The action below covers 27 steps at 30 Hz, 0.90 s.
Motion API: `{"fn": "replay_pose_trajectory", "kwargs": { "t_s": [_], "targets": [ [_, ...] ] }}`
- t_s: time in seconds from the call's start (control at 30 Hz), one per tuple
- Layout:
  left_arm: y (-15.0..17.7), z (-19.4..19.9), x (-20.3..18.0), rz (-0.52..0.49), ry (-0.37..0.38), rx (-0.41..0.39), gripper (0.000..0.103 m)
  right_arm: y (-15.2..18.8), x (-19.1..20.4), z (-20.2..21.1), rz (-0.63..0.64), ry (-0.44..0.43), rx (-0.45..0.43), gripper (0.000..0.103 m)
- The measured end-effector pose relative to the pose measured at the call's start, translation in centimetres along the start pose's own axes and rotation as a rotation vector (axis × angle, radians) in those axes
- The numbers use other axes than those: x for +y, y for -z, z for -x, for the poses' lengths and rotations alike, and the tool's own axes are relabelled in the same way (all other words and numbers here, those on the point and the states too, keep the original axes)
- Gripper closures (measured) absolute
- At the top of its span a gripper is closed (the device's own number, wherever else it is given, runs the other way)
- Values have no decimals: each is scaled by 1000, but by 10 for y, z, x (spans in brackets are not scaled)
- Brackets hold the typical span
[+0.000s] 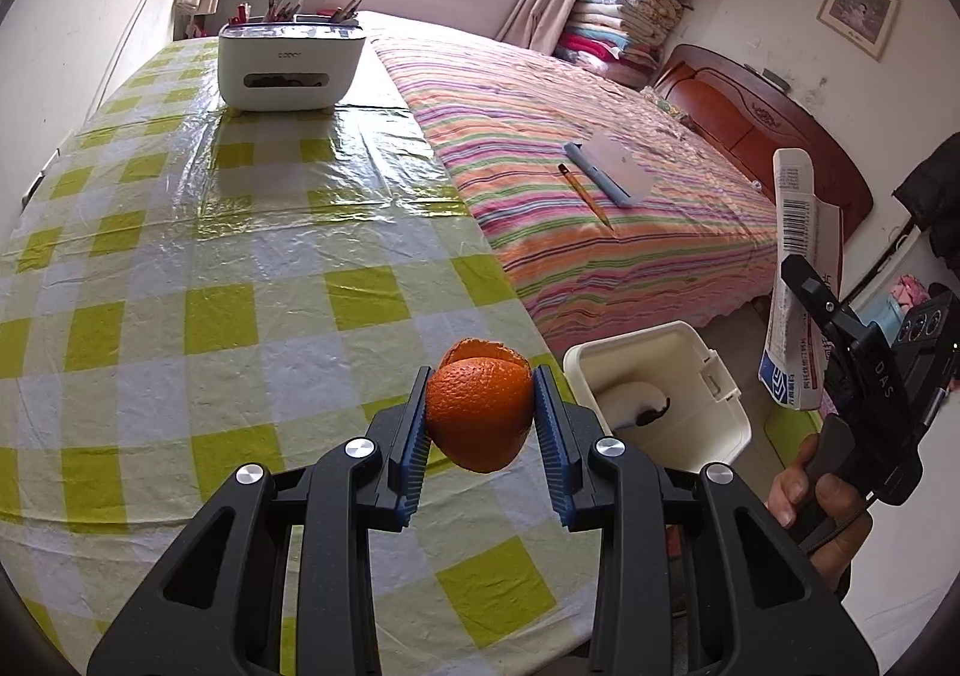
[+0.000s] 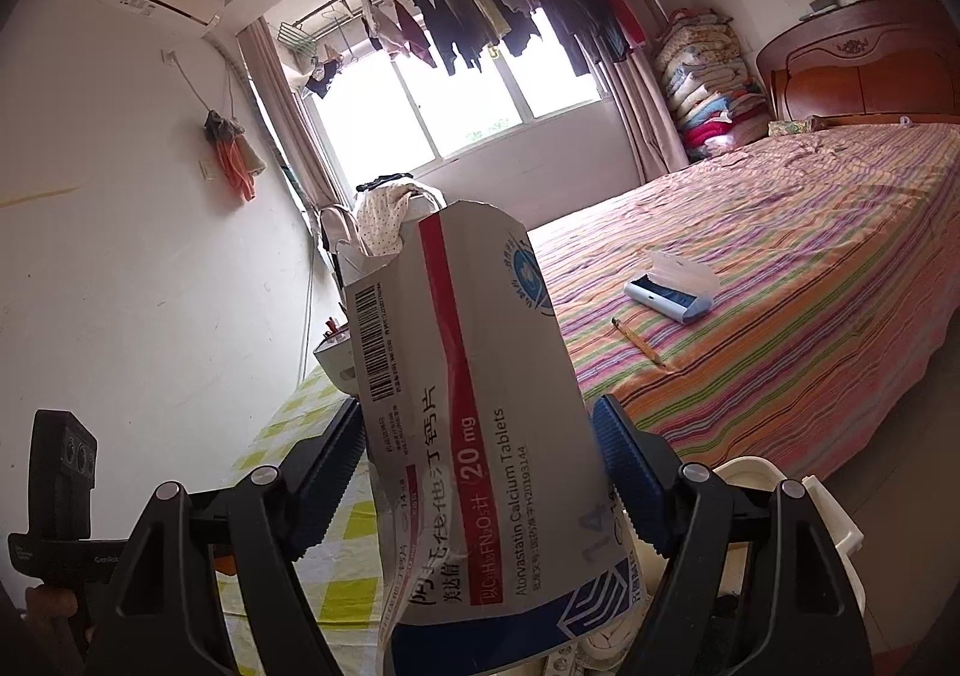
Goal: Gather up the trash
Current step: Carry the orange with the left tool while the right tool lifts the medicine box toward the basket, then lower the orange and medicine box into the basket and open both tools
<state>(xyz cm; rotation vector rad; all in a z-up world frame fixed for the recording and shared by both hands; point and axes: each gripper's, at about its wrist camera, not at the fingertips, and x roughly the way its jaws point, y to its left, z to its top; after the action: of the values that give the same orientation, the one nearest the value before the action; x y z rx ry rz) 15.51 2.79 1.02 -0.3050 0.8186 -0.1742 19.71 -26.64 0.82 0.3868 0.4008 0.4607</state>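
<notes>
left gripper (image 1: 480,415) pinches orange peel (image 1: 480,412) | right gripper (image 2: 480,472) clamps medicine box (image 2: 474,424) | bin (image 1: 729,427) contents seemingly tissue, partly hidden

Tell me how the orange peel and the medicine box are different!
The orange peel is round, bumpy and bright orange; the medicine box is flat, torn-open cardboard, white with a red stripe and printed words. The peel is small and sits inside the left gripper; the box sticks up tall past the right gripper. Both are trash squeezed between blue fingers, near the white bin.
</notes>
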Motion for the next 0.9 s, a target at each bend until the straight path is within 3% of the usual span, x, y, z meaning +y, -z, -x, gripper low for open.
{"fn": "replay_pose_trajectory", "kwargs": {
  "t_s": [0.4,0.73,0.9],
  "targets": [
    [11,-27,-58,-67,91,48,71,7,-28,5,-41,71,17,28],
    [12,-45,-93,-129,96,73,71,10,-44,2,-65,119,22,27],
    [9,-49,-102,-146,92,77,71,12,-55,-6,-142,105,72,26]
  ]
}}
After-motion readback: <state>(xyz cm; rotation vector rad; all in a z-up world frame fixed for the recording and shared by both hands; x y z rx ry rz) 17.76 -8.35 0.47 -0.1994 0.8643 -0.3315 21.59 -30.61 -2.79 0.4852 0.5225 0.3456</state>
